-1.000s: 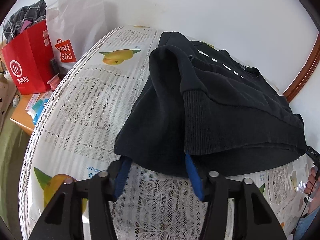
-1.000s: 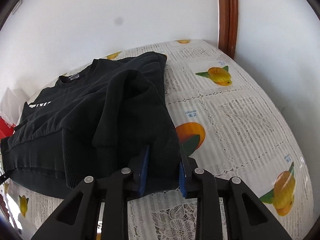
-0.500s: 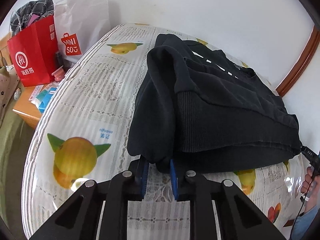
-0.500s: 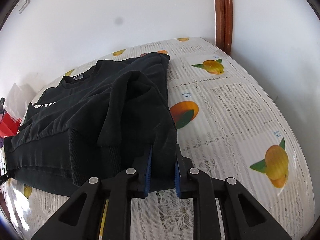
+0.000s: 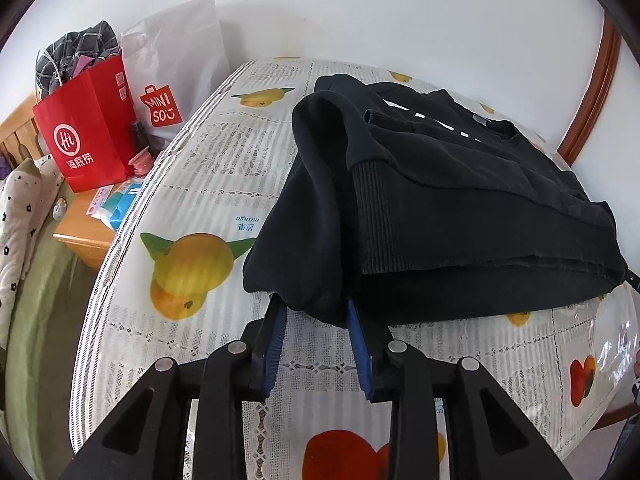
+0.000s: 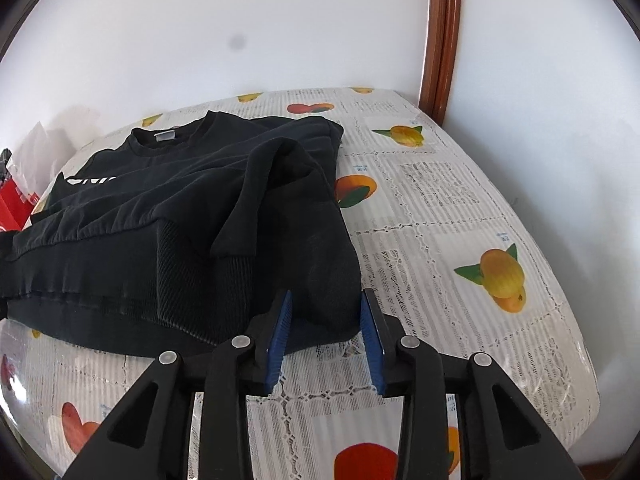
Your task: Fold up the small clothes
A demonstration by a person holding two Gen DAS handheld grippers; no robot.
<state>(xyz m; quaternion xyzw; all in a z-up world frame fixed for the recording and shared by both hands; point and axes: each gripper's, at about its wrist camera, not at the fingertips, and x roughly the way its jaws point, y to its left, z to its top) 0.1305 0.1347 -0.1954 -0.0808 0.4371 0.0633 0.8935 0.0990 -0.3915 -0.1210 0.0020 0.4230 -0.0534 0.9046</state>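
A black sweatshirt (image 5: 460, 184) with white chest lettering lies on the table, both sleeves folded over its body; it also shows in the right wrist view (image 6: 168, 216). My left gripper (image 5: 316, 320) is open, its blue pads on either side of the left bottom corner of the cloth. My right gripper (image 6: 326, 316) is open, its blue pads on either side of the right bottom corner. The ribbed hem lies between the two corners.
The table (image 5: 192, 184) has a white lace-pattern cover with fruit prints, also seen in the right wrist view (image 6: 460, 216). A red paper bag (image 5: 86, 136) and a white Miniso bag (image 5: 176, 64) stand on a low wooden stand at left. A white wall and a brown door frame (image 6: 442, 36) are behind.
Both grippers were shut on the sweatshirt's bottom corners half a second ago; now both have opened and drawn back slightly, with the corners resting on the table.
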